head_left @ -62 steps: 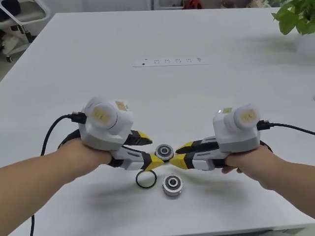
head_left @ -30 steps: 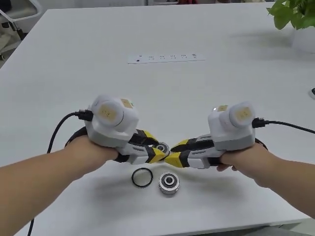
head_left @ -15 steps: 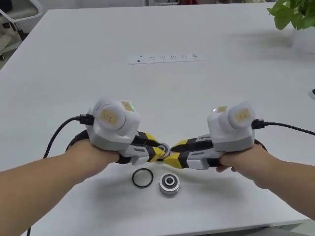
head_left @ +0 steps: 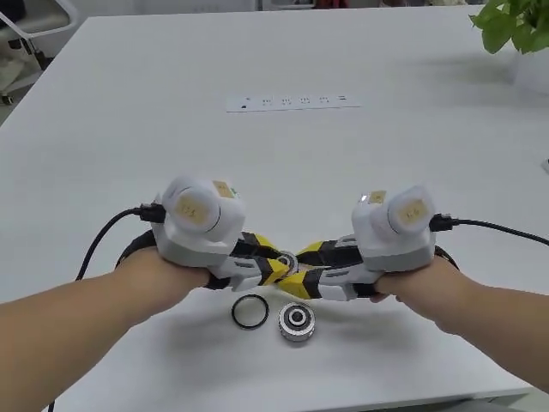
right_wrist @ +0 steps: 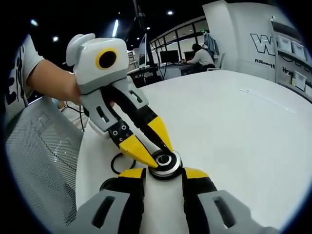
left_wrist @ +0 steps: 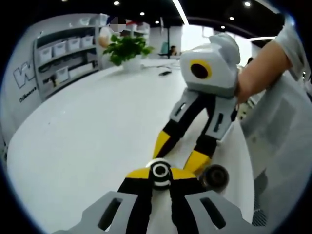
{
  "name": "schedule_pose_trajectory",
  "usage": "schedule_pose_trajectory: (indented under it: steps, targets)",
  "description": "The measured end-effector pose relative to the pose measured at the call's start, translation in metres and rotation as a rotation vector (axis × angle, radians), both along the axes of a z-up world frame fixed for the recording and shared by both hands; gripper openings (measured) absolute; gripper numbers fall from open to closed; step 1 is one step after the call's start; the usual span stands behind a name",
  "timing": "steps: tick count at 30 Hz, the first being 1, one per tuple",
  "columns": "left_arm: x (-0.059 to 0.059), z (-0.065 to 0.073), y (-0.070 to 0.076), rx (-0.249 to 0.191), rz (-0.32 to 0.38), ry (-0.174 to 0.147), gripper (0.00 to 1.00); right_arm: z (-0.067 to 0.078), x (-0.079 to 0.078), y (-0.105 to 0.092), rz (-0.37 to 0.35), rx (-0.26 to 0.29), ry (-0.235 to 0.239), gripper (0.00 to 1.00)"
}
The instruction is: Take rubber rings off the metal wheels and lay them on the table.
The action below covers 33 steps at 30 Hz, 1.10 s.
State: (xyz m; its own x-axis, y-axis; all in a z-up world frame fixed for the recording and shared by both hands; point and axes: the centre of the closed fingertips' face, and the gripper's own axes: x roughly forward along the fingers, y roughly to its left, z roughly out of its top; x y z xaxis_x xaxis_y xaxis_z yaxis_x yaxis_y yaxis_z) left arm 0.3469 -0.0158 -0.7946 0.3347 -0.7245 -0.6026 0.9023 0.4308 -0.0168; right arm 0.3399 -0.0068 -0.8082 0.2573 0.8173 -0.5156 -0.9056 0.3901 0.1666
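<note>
A metal wheel with a black rubber ring (head_left: 285, 260) is held just above the table between both grippers. My left gripper (head_left: 276, 266) is shut on it; in the left gripper view the wheel (left_wrist: 160, 173) sits between the yellow tips. My right gripper (head_left: 298, 269) comes from the opposite side, its tips pressed against the sides of the wheel (right_wrist: 165, 164). A loose rubber ring (head_left: 250, 311) lies flat on the table just below the grippers. Beside it rests a second metal wheel (head_left: 297, 320), which the left gripper view shows as a dark wheel (left_wrist: 213, 177).
The white table (head_left: 283, 172) stretches far ahead, with a white power strip (head_left: 292, 103) lying across its middle. A potted plant (head_left: 512, 26) stands at the far right corner. Black cables (head_left: 103, 236) trail from both grippers. The table's near edge runs just below my forearms.
The left gripper, open beside the wheel 2.1 s ago, has shut on it. Both grippers have drawn closer together. The ring and second wheel stay put on the table.
</note>
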Motion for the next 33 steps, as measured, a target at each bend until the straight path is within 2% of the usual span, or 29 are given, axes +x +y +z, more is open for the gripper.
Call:
schedule_pose_trajectory:
  steps: [11, 29, 30, 31, 32, 33]
  targets:
    - [-0.0011, 0.0001, 0.0007, -0.003, 0.003, -0.002, 0.14, 0.0010, -0.0003, -0.0017, 0.023, -0.031, -0.062, 0.22]
    - [-0.0030, 0.0007, 0.0010, -0.009, 0.002, -0.004, 0.14, 0.0010, -0.0025, -0.0056, 0.026, -0.042, -0.059, 0.18]
    - [-0.0031, 0.0007, 0.0010, -0.009, 0.002, -0.004, 0.14, 0.0006, -0.0023, -0.0060, 0.026, -0.042, -0.058, 0.18]
    - [-0.0031, 0.0007, 0.0009, -0.009, 0.002, -0.004, 0.14, -0.0029, -0.0028, -0.0090, 0.033, -0.067, -0.059, 0.14]
    - [-0.0032, 0.0007, 0.0009, -0.009, 0.002, -0.004, 0.14, -0.0015, -0.0018, -0.0084, 0.037, -0.059, -0.071, 0.13]
    - [-0.0031, 0.0007, 0.0010, -0.009, 0.003, -0.004, 0.14, -0.0017, -0.0018, -0.0096, 0.032, -0.058, -0.060, 0.11]
